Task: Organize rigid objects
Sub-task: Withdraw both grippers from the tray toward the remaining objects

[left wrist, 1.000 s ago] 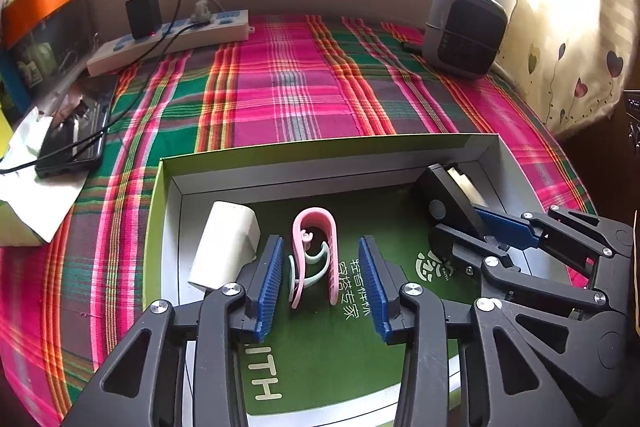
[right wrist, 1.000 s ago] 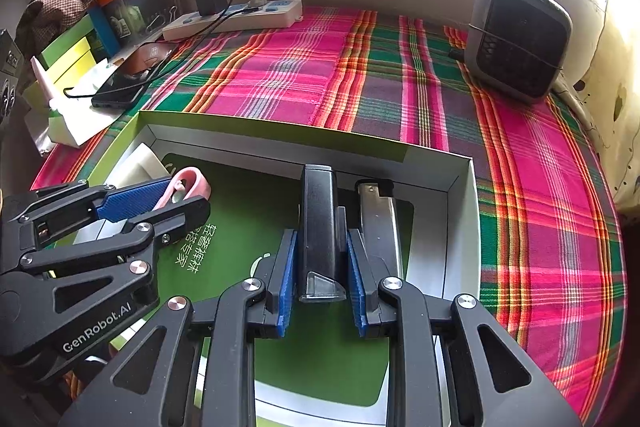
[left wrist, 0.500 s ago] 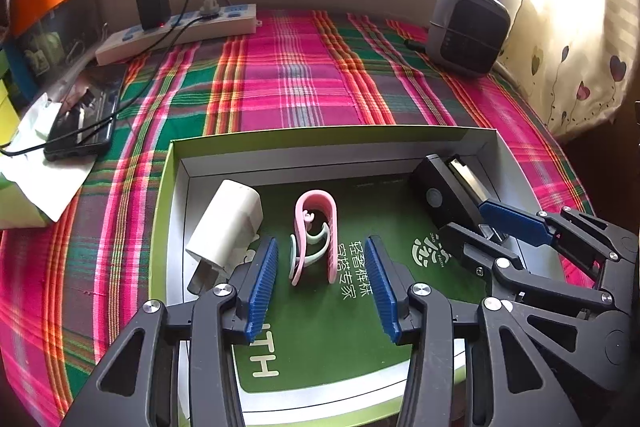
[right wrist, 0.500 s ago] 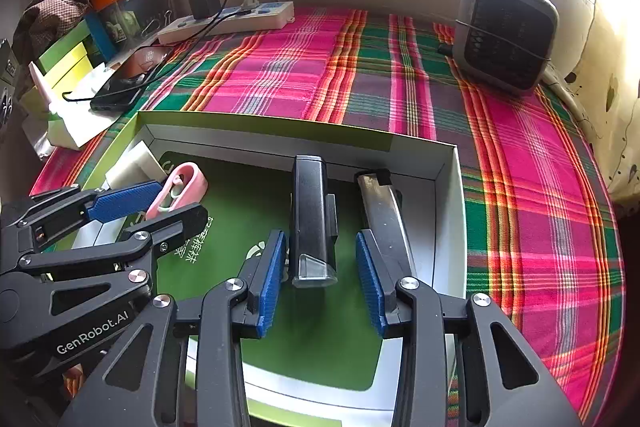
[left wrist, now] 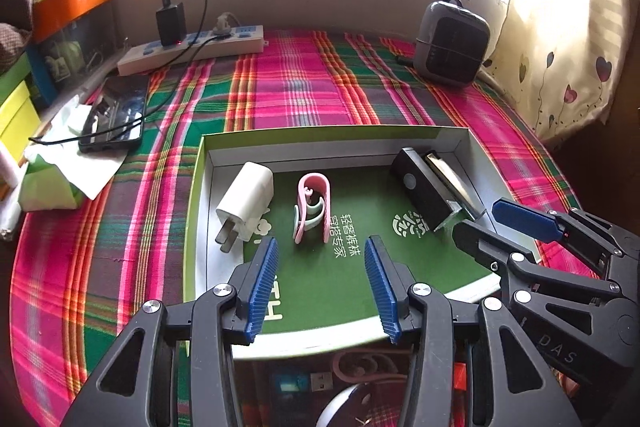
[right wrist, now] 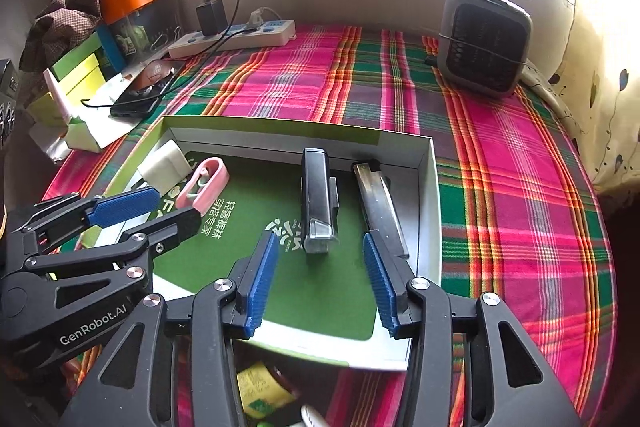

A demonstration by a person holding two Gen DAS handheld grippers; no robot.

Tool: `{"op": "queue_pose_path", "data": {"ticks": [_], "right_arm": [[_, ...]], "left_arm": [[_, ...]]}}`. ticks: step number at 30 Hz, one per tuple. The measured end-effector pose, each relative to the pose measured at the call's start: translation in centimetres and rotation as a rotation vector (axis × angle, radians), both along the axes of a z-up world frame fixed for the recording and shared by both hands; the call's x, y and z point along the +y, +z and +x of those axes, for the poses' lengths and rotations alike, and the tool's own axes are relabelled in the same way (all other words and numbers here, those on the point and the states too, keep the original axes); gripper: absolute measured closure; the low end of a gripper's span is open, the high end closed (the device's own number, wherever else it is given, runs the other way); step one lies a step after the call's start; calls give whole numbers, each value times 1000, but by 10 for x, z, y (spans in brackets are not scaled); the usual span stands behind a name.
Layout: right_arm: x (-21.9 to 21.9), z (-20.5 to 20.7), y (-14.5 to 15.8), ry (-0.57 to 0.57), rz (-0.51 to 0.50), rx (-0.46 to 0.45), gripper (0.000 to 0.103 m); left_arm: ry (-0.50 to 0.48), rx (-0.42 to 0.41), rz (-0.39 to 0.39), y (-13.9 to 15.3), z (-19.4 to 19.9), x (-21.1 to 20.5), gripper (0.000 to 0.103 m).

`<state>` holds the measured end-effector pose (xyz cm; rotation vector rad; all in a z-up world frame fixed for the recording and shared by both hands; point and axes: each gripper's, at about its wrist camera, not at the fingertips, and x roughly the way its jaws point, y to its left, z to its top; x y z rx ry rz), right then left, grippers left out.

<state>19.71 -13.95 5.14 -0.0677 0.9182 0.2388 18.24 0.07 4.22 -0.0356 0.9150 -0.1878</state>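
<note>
left wrist view: at your far left sit stacked yellow and green boxes (left wrist: 14, 103) and an orange bin (left wrist: 74, 5) against the wall; beside them a phone (left wrist: 114, 113) lies on white tissue, cabled to the power strip (left wrist: 192, 49) below the bright window; the plaid cloth (left wrist: 304, 83) covers the whole surface; on it lies the shallow box (left wrist: 332, 137) with a green floor; inside, left to right, a white charger (left wrist: 246, 201), a pink clip (left wrist: 314, 205), a black stapler (left wrist: 424, 193) and, touching it, a metal stapler (left wrist: 452, 183) by the right wall; your left gripper (left wrist: 322, 279) is spread with nothing between the pads, short of the pink clip; your right gripper (right wrist: 320, 273) has just been opening, spread and empty, pads clear of the black stapler; at far right a grey heater (left wrist: 452, 43) stands before a heart-print curtain (left wrist: 568, 67).
</note>
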Motion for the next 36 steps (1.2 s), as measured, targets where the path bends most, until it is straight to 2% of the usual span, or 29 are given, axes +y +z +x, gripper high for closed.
{"op": "queue_pose_path", "data": {"ticks": [13, 22, 31, 36], "right_arm": [[-13, -51, 23, -47, 43, -73, 53], [-28, -89, 14, -96, 87, -70, 53], [-37, -108, -2, -143, 120, -54, 52], [-34, -114, -6, -115, 130, -57, 52]], "left_arm": [[67, -48, -65, 12, -53, 42, 58], [151, -30, -132, -1, -81, 81, 58], [140, 6, -158, -18, -92, 89, 58], [106, 28, -165, -25, -93, 84, 58]]}}
